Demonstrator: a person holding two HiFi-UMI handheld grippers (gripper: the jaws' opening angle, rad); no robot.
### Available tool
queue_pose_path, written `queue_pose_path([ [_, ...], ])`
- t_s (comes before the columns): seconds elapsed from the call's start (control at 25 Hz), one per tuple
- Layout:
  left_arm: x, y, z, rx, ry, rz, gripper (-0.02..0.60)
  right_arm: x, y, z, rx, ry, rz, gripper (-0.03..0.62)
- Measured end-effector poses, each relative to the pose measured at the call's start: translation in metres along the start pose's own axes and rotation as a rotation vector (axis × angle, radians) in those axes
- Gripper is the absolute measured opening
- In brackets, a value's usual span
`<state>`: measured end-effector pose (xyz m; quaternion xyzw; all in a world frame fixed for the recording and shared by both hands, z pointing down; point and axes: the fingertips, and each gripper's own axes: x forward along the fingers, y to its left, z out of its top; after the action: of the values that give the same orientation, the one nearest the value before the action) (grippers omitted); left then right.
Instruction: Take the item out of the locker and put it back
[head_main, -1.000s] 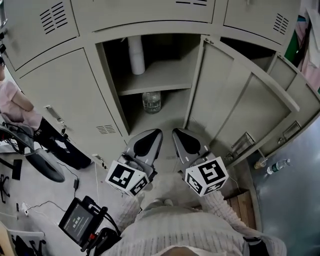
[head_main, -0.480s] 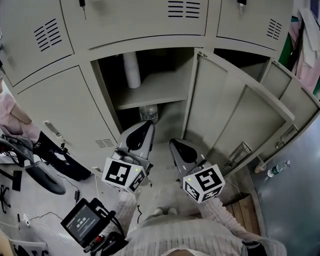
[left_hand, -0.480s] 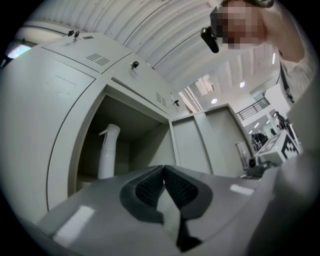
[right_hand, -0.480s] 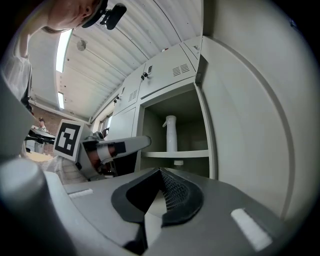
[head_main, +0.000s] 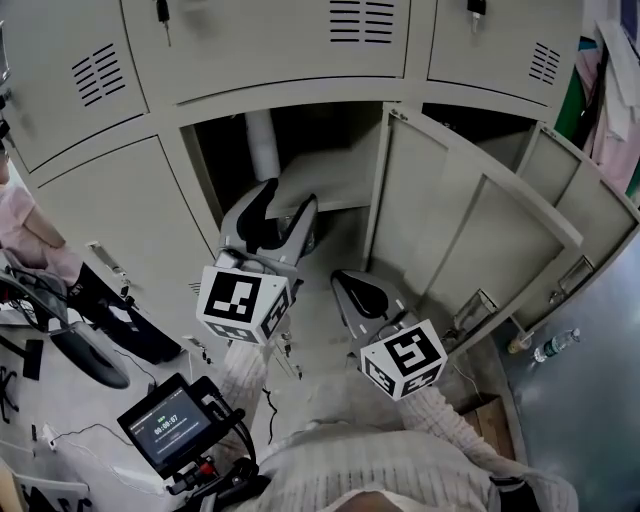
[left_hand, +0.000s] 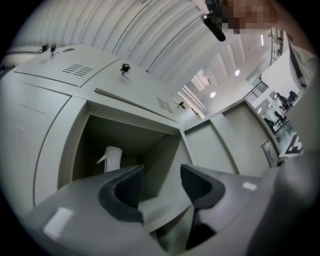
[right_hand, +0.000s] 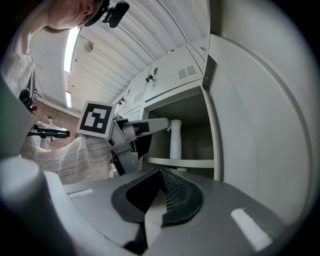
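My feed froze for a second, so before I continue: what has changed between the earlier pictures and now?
The left gripper rose from the lower compartment towards the locker's upper shelf. Its jaws have just been opening, with nothing between them. Nothing was taken hold of. The right gripper stayed low and shut, and the white spray bottle stands on the shelf as before.

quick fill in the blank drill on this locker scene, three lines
The locker door stands ____.
The spray bottle on the shelf is ____ in colour.
The right gripper has its jaws ____, with nothing between them.
Missing words: open, white, shut.
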<state>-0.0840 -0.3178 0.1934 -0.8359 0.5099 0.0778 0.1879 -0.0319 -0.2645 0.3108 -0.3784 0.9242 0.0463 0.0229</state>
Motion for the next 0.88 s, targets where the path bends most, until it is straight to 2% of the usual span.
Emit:
queue_pose_path([
  [0.08,0.011,0.005,0.004,0.014,0.000,0.019,0.249,0.001,-0.001,0.004,-0.005,-0.009,0.007,-0.002],
  [0.24,0.030,0.017,0.002,0.038,0.015,0.055,0.277,0.001,-0.006,0.007,-0.012,-0.020,0.009,-0.002],
  [0.44,0.051,0.037,-0.002,-0.003,0.019,0.096,0.310,-0.003,-0.016,0.008,-0.001,-0.037,0.002,-0.002],
  [0.68,0.068,0.063,-0.008,-0.005,0.044,0.206,0.427,-0.001,-0.021,0.011,-0.002,-0.050,0.002,-0.002],
  [0.88,0.076,0.083,-0.018,-0.021,0.089,0.280,0.454,0.002,-0.022,0.010,-0.002,-0.045,0.009,-0.002],
])
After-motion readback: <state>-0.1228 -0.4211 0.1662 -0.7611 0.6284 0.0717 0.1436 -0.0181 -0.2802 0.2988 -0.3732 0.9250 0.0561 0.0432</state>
